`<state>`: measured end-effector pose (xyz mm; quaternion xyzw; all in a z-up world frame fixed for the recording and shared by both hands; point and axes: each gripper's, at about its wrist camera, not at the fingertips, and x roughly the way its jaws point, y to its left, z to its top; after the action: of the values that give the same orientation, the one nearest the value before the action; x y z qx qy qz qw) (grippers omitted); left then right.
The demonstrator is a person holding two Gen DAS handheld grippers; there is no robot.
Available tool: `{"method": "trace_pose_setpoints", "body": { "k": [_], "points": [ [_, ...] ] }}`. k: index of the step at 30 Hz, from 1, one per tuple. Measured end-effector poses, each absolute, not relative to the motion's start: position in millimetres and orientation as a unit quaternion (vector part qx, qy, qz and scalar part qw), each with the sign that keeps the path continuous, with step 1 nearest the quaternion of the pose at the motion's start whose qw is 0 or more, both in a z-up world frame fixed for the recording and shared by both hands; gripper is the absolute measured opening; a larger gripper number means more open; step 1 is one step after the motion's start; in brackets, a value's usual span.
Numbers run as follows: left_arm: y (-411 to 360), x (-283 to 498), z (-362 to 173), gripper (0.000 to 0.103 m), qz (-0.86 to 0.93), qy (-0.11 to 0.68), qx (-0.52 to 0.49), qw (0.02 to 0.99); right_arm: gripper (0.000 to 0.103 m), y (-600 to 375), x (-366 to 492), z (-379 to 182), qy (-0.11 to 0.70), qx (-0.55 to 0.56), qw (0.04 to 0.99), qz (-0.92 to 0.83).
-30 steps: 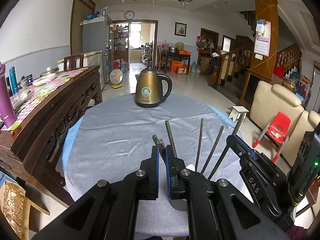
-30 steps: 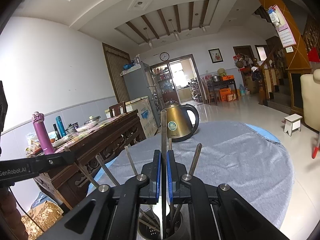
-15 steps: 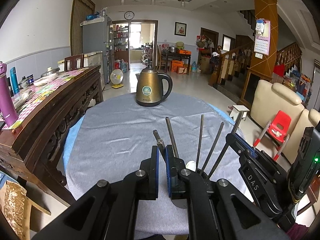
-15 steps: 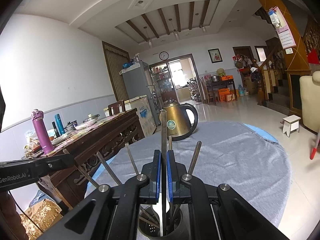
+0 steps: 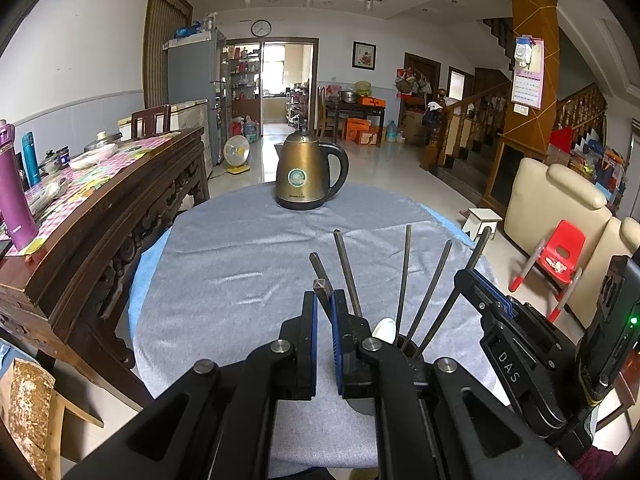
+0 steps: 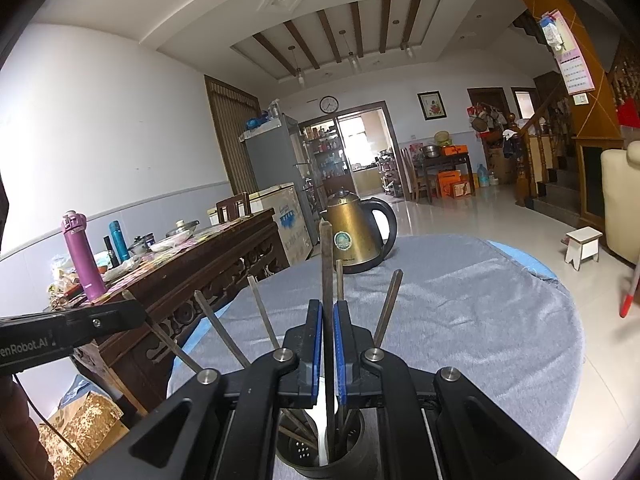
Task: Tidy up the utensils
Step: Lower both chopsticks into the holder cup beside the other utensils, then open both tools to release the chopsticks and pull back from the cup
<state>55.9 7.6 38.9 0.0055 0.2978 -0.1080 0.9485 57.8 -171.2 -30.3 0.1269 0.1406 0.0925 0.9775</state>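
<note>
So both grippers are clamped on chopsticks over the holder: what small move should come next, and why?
Probably open the right gripper and let its chopstick settle. That chopstick stands upright with its lower end already inside the black holder among the other utensils, so it looks placed. The left gripper grips its chopstick off to one side of the holder, so it should follow afterwards.

Daylight from the far doorway (image 5: 280, 76) keeps both views bright and sharp; the floor (image 5: 384, 168) shows glare. Fisheye bending and dark vignetting mark the edges.
</note>
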Motion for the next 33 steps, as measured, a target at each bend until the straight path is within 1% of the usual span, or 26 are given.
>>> {"method": "trace_pose_setpoints", "body": {
  "k": [24,26,27,28,29,30,31,32,33],
  "points": [
    [7.8,57.5,37.7,0.01,-0.086,0.305,0.011,0.948,0.008,-173.7,63.1,-30.7,0.15,0.134,0.975,0.095],
    [7.9,57.8,37.6,0.011,-0.086,0.306,0.011,0.948,0.008,-174.7,63.1,-30.8,0.149,0.136,0.975,0.095],
    [7.9,57.9,37.6,0.013,-0.086,0.306,0.011,0.948,0.008,-175.1,62.7,-30.6,0.149,0.138,0.974,0.096],
    [8.0,57.9,37.6,0.015,-0.086,0.305,0.011,0.948,0.011,-175.3,62.8,-30.4,0.149,0.14,0.974,0.096],
    [8.0,57.9,37.6,0.019,-0.085,0.305,0.011,0.948,0.019,-175.8,62.0,-30.5,0.149,0.141,0.974,0.096],
    [8.1,58.1,37.5,0.022,-0.085,0.305,0.012,0.948,0.025,-176.9,60.6,-30.7,0.147,0.144,0.974,0.096],
    [8.1,58.2,37.5,0.023,-0.084,0.304,0.013,0.949,0.033,-178.0,60.0,-30.4,0.145,0.146,0.974,0.095],
    [8.1,58.4,37.5,0.024,-0.083,0.304,0.013,0.949,0.036,-179.1,58.6,-29.6,0.14,0.148,0.974,0.094],
    [8.2,58.5,37.3,0.024,-0.083,0.304,0.013,0.949,0.036,-179.7,57.8,-28.9,0.138,0.148,0.975,0.093]
  ]
}}
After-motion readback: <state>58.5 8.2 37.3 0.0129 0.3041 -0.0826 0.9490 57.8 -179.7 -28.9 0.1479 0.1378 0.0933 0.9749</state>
